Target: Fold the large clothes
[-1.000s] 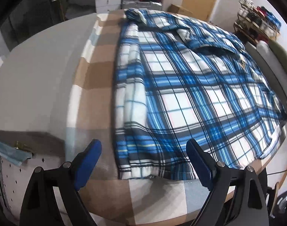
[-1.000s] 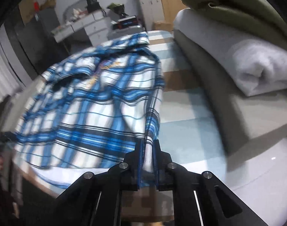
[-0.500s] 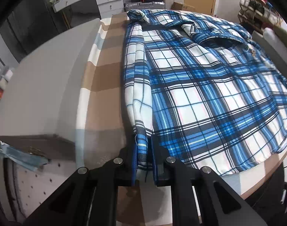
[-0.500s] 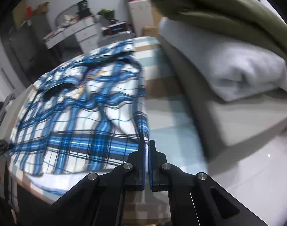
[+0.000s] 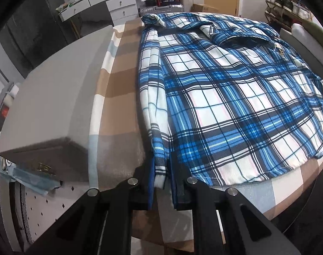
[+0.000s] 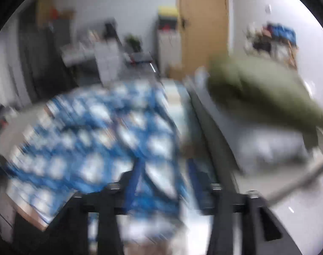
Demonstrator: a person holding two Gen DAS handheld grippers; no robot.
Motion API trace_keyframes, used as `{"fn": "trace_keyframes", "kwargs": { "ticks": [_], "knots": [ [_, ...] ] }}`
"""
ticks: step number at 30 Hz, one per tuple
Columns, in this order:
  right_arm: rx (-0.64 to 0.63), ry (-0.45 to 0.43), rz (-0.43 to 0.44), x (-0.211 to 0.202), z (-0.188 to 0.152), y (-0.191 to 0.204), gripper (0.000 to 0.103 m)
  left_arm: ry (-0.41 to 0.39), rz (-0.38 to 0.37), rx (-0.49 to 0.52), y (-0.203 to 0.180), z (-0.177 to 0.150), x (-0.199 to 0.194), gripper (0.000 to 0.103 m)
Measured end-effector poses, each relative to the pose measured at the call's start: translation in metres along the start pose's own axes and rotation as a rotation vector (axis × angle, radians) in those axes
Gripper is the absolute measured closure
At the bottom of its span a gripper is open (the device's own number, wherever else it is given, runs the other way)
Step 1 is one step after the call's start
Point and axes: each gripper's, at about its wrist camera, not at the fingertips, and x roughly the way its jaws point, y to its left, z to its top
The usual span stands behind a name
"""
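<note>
A large blue and white plaid shirt [image 5: 225, 97] lies spread on a striped bed cover [image 5: 119, 89]. My left gripper [image 5: 161, 178] is shut on the shirt's near left hem corner, with the folded left edge running away from its jaws. The right wrist view is heavily blurred. There the shirt [image 6: 93, 140] lies to the left, and my right gripper [image 6: 161, 182] has its blue pads apart with plaid cloth between them. I cannot tell whether it still grips the cloth.
A grey box or cushion [image 5: 51, 97] lies left of the shirt. Rolled olive [image 6: 257, 93] and white bedding [image 6: 271, 146] lie right of the shirt. White drawers [image 5: 110, 2] and a wooden door [image 6: 201, 25] stand behind.
My left gripper went from open to shut on the hem corner. My right gripper, shut on the right hem before, now shows its pads apart and has lifted fast, blurring the view.
</note>
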Motion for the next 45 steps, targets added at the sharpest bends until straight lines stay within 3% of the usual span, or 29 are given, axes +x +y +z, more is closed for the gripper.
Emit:
{"fn": "trace_keyframes", "kwargs": {
  "ticks": [3, 6, 8, 10, 12, 14, 15, 16, 18, 19, 21, 23, 25, 29, 32, 33, 34, 35, 37, 40, 42, 45],
  "knots": [
    [-0.046, -0.032, 0.130, 0.039, 0.049, 0.056, 0.022, -0.011, 0.007, 0.009, -0.002, 0.000, 0.001, 0.094],
    [-0.101, 0.041, 0.202, 0.114, 0.083, 0.120, 0.023, -0.020, -0.008, -0.008, 0.002, 0.000, 0.001, 0.094],
    [-0.144, 0.110, 0.203, 0.172, 0.099, 0.160, 0.023, -0.024, -0.024, -0.033, 0.004, -0.001, 0.001, 0.094],
    [-0.171, 0.220, 0.180, 0.245, 0.109, 0.196, 0.030, -0.027, -0.037, -0.051, 0.006, -0.002, 0.001, 0.094],
    [-0.180, 0.321, 0.167, 0.297, 0.106, 0.218, 0.047, -0.033, -0.053, -0.072, 0.008, -0.003, 0.001, 0.094],
    [-0.200, 0.430, 0.118, 0.345, 0.092, 0.231, 0.057, -0.036, -0.062, -0.076, 0.010, -0.003, 0.001, 0.094],
    [-0.208, 0.470, 0.096, 0.357, 0.081, 0.233, 0.057, -0.037, -0.068, -0.085, 0.010, -0.003, 0.001, 0.094],
    [-0.221, 0.515, 0.077, 0.365, 0.069, 0.234, 0.056, -0.040, -0.077, -0.096, 0.011, -0.003, 0.000, 0.094],
    [-0.283, 0.473, 0.058, 0.357, 0.058, 0.236, 0.057, -0.067, -0.104, -0.111, 0.015, -0.003, -0.005, 0.094],
    [-0.313, 0.492, 0.048, 0.357, 0.056, 0.239, 0.060, -0.080, -0.116, -0.113, 0.015, -0.003, -0.007, 0.094],
    [-0.299, 0.471, 0.099, 0.345, 0.067, 0.243, 0.069, -0.104, -0.140, -0.111, 0.016, 0.000, -0.009, 0.094],
    [-0.257, 0.379, 0.165, 0.334, 0.088, 0.254, 0.067, -0.111, -0.167, -0.107, 0.016, 0.005, -0.008, 0.094],
    [-0.280, 0.352, 0.212, 0.337, 0.102, 0.275, 0.061, -0.116, -0.187, -0.102, 0.017, 0.012, -0.006, 0.094],
    [-0.390, 0.417, 0.223, 0.386, 0.098, 0.332, 0.060, -0.122, -0.228, -0.125, 0.019, 0.019, -0.001, 0.094],
    [-0.371, 0.513, 0.204, 0.411, 0.075, 0.343, 0.057, -0.143, -0.259, -0.135, 0.021, 0.020, 0.001, 0.094],
    [-0.375, 0.489, 0.204, 0.405, 0.074, 0.344, 0.057, -0.155, -0.274, -0.135, 0.022, 0.019, 0.001, 0.094],
    [-0.379, 0.537, 0.255, 0.403, 0.069, 0.347, 0.056, -0.160, -0.284, -0.135, 0.021, 0.018, 0.002, 0.094],
    [-0.398, 0.549, 0.275, 0.397, 0.066, 0.351, 0.045, -0.161, -0.303, -0.136, 0.021, 0.018, 0.004, 0.094],
    [-0.436, 0.584, 0.339, 0.383, 0.064, 0.359, 0.044, -0.142, -0.370, -0.145, 0.021, 0.021, 0.009, 0.094],
    [-0.363, 0.518, 0.416, 0.371, 0.089, 0.362, 0.048, -0.138, -0.402, -0.153, 0.021, 0.025, 0.011, 0.094],
    [-0.363, 0.445, 0.381, 0.375, 0.108, 0.374, 0.045, -0.140, -0.404, -0.156, 0.020, 0.027, 0.011, 0.094],
    [-0.321, 0.418, 0.362, 0.398, 0.121, 0.393, 0.046, -0.140, -0.394, -0.159, 0.020, 0.025, 0.008, 0.094]
  ]
}}
